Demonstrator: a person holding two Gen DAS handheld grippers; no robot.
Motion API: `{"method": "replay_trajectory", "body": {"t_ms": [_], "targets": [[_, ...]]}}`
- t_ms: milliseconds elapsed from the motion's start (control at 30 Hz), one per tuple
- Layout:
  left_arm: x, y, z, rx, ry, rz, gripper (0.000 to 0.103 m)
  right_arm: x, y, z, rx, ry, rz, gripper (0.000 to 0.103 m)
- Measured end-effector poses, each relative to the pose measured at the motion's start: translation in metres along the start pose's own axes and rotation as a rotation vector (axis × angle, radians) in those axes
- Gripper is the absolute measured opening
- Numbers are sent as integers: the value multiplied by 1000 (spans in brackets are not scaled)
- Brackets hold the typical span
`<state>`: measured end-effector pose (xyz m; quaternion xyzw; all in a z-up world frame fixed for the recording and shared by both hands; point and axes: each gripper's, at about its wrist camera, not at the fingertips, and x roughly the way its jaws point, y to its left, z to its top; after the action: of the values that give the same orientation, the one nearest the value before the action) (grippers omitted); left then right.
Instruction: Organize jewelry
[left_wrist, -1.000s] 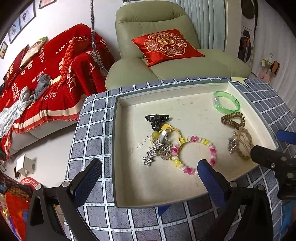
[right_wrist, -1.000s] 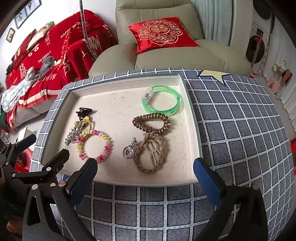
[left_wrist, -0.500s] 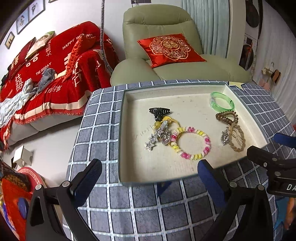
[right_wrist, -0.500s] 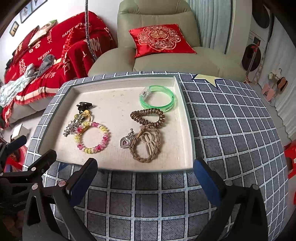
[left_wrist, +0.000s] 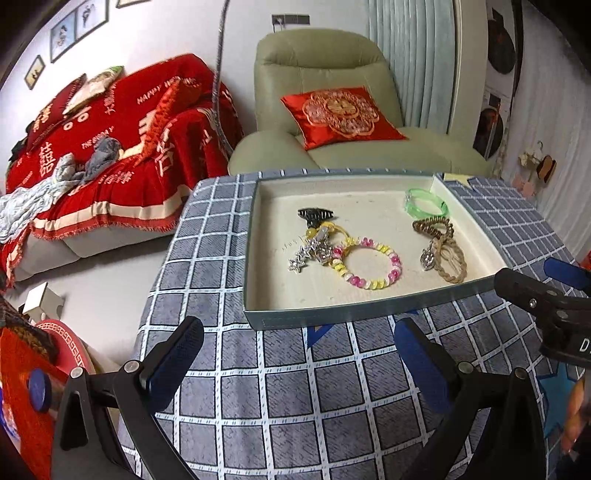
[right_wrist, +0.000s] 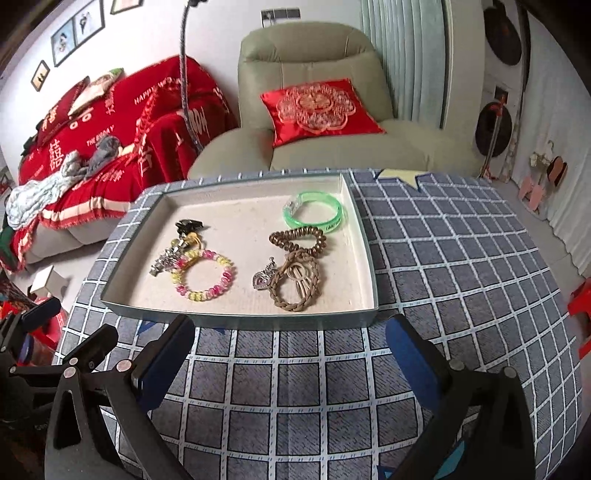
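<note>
A shallow grey-rimmed tray (left_wrist: 332, 317) (right_wrist: 258, 320) sits on the checked table and holds all the jewelry. Inside lie a pink-and-yellow bead bracelet (left_wrist: 369, 262) (right_wrist: 205, 275), a black hair clip (left_wrist: 316, 215) (right_wrist: 188, 224), a silver star charm cluster (left_wrist: 310, 253) (right_wrist: 166, 260), a green bangle (left_wrist: 424, 202) (right_wrist: 314, 212), a brown coil hair tie (left_wrist: 434, 227) (right_wrist: 297, 238) and a braided brown bracelet with a heart charm (left_wrist: 448, 258) (right_wrist: 295, 282). My left gripper (left_wrist: 299, 365) is open above the cloth, short of the tray. My right gripper (right_wrist: 288, 363) is open too, also in front of the tray.
The table carries a grey-blue checked cloth (right_wrist: 443, 258). Behind it stand a green armchair with a red cushion (right_wrist: 317, 110) and a sofa under a red throw (left_wrist: 110, 147). The table's left edge drops to the floor, where a small white box (left_wrist: 42, 299) lies.
Both grippers have pulled back and risen from the tray, which now sits farther ahead. The jewelry has not moved. Both stay open.
</note>
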<state>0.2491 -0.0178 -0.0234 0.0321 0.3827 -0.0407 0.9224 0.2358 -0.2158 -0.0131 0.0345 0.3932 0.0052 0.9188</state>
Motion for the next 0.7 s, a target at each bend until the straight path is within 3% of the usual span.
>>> {"method": "replay_trajectory", "body": {"t_ms": [367,700], "targets": [[-29,0,-13,-43,-116,46,103,-40,14,-17,-23,-153,3,103],[-49,4,-26,-69,-163,75,103,-65,12,-32,-4,-219,0,103]]}}
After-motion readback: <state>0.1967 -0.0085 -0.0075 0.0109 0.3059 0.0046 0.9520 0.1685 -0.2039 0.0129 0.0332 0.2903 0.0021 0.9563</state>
